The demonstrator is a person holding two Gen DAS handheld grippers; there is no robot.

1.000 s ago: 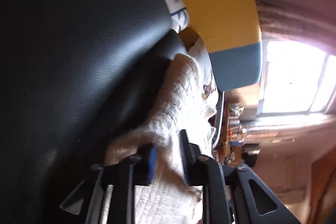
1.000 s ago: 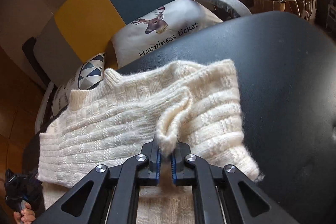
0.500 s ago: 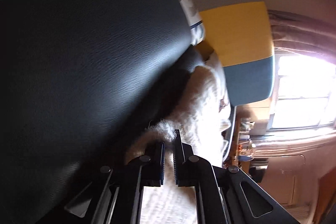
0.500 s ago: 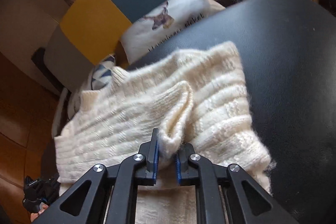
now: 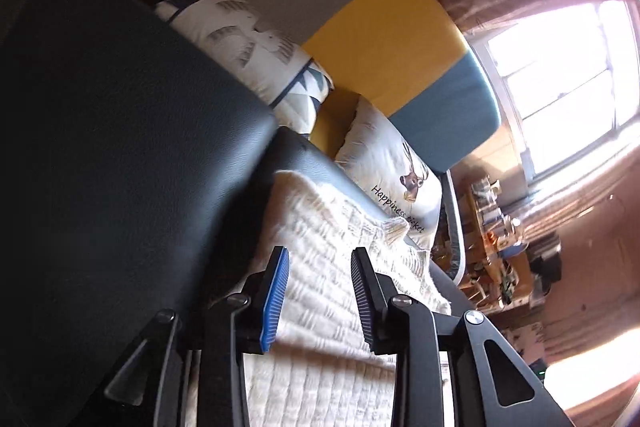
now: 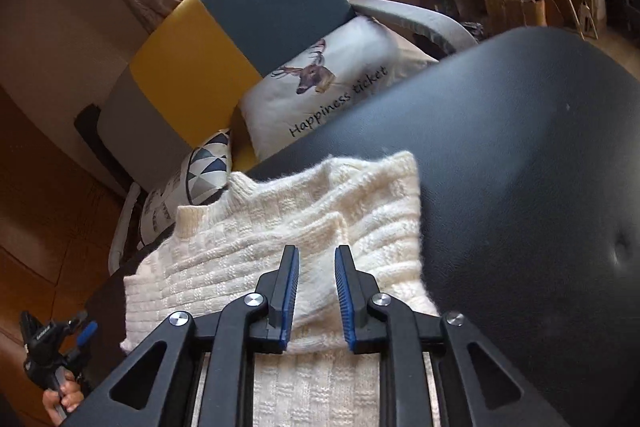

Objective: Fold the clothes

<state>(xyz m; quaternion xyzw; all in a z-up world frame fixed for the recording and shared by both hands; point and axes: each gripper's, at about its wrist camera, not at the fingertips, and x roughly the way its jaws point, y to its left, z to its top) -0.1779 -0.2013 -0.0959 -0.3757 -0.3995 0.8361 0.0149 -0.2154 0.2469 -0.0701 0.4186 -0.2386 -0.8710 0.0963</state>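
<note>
We see the black surface point(image 6: 520, 167) bearing the cream sweater point(image 6: 248, 251), partly folded, its collar at 10 o'clock. Our right gripper point(image 6: 316, 259) is parted and empty, the folded sleeve lying between and beneath its fingers. Our left gripper point(image 5: 320, 263) gapes wider, holding nothing, over the knit.
</note>
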